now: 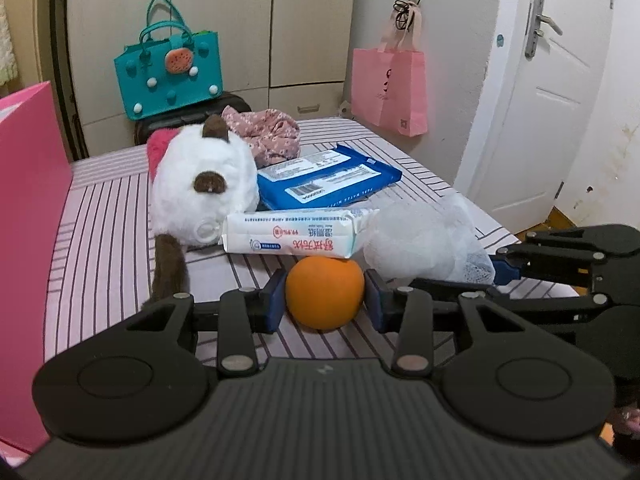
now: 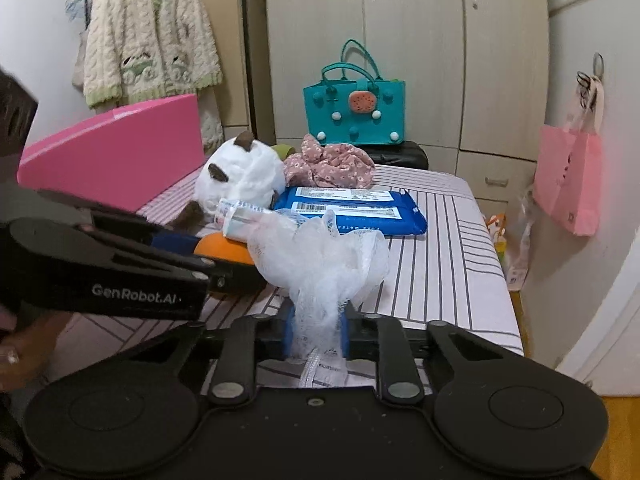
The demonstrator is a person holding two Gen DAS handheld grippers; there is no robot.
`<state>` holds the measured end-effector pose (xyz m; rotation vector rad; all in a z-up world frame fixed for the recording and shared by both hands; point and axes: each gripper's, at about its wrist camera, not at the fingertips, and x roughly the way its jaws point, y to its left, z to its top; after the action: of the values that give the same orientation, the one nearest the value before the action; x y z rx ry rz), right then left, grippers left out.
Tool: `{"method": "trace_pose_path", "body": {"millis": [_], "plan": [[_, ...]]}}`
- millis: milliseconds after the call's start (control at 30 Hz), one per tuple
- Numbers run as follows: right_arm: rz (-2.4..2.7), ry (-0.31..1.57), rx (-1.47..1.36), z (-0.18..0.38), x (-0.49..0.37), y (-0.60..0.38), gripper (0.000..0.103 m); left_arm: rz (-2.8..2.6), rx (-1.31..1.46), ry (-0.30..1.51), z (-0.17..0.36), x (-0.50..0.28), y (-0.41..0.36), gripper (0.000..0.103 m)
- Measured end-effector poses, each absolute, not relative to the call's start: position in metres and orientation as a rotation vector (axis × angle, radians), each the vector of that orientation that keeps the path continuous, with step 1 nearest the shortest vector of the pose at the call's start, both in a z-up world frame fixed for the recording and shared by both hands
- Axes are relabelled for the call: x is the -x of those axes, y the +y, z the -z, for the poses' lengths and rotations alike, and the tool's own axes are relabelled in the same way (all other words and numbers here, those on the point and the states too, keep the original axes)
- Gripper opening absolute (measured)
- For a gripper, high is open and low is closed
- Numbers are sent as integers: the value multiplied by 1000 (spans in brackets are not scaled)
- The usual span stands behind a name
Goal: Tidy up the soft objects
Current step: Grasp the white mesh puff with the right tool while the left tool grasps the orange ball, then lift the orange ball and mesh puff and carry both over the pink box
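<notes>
Left tool [image 1: 325,295]: jaws narrowed on orange ball [image 1: 325,293], pads touching both flanks; ball resting on striped bed [image 1: 112,216].
Right tool [image 2: 317,330]: jaws nearly closed, pinching tail of white mesh pouf [image 2: 324,268]; pouf bulk lying on bed, just beside ball.
Risk, near: round ball could squirt from pads if squeezed off-centre; thin mesh could slip or stretch on lifting.
Risk, farther: white wipes pack [image 1: 296,236] appears to rest on ball top, so raising ball could tip pack against plush toy [image 1: 204,184].

A striped bed [image 1: 100,216] carries a plush toy [image 1: 204,184], blue wipes pack [image 1: 328,180], floral cloth [image 1: 264,132], orange ball [image 1: 325,294] and white mesh puff [image 1: 420,240].
</notes>
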<state>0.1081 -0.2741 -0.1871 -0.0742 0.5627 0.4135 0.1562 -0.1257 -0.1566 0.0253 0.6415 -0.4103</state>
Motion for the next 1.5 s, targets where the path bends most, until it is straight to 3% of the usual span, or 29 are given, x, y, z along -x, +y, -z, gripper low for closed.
{"method": "trace_pose_path", "body": {"millis": [967, 1500], "plan": [[-423, 630, 38, 171, -68, -280, 18, 489, 124, 779, 143, -121, -95, 37], [-618, 747, 83, 142, -48, -253, 18, 470, -7, 900, 116, -92, -57, 37]]}}
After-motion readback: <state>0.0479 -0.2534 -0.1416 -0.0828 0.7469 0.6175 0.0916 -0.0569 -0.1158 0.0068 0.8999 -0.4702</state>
